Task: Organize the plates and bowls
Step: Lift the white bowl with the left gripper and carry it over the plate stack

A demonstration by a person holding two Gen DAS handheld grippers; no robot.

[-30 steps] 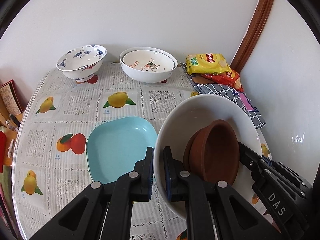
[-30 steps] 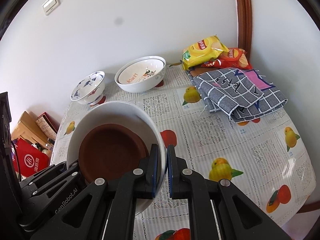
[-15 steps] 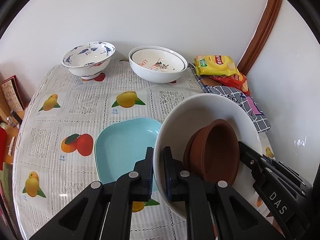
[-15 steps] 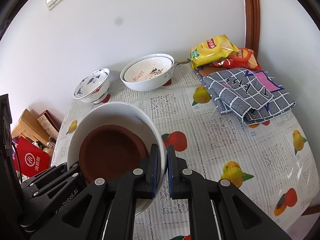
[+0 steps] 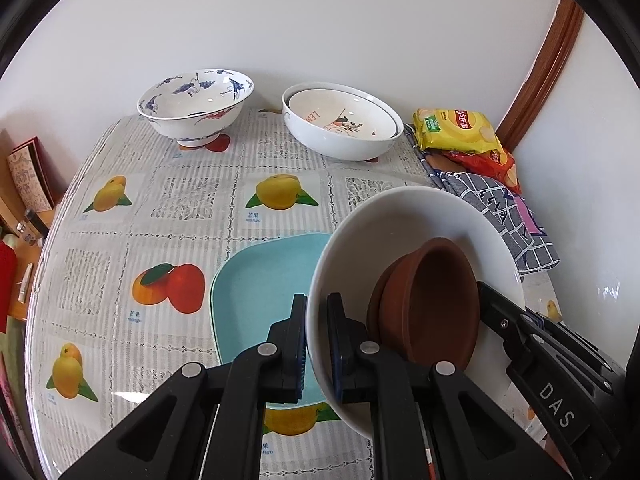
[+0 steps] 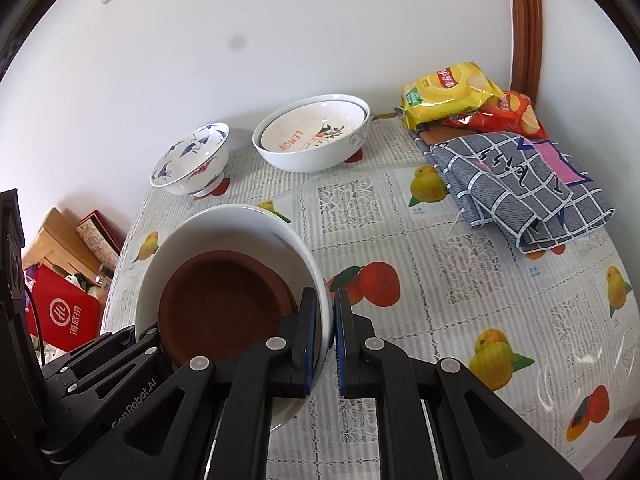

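A large white bowl point(image 5: 416, 216) is held clear of the table between both grippers. The left gripper point(image 5: 318, 344) is clamped on the bowl's left rim, one pad outside the wall and one inside. The right gripper point(image 6: 322, 340) is clamped in the same manner on the opposite rim. In the left wrist view the right gripper's black body is seen at the bowl's far side; in the right wrist view the left gripper's body is seen at lower left.

Nested inside the white bowl are brown clay dishes point(image 6: 224, 304); two rims can be made out in the left wrist view, the stack tilted toward the right gripper's side.

A light blue square plate point(image 5: 260, 292) lies flat on the fruit-print tablecloth point(image 5: 172, 216), partly beneath the held bowl as seen from the left wrist camera.

At the back of the table, near the wall, a blue-and-white crane-pattern bowl point(image 5: 196, 106) stands upright. Beside it, a white bowl point(image 5: 340, 144) holds a smaller bowl printed "LEMON" point(image 6: 316, 130).

At the far right corner, a yellow crisp packet point(image 6: 448, 94) rests over a red one point(image 6: 508, 116), both adjoining a folded grey checked cloth point(image 6: 516, 188).
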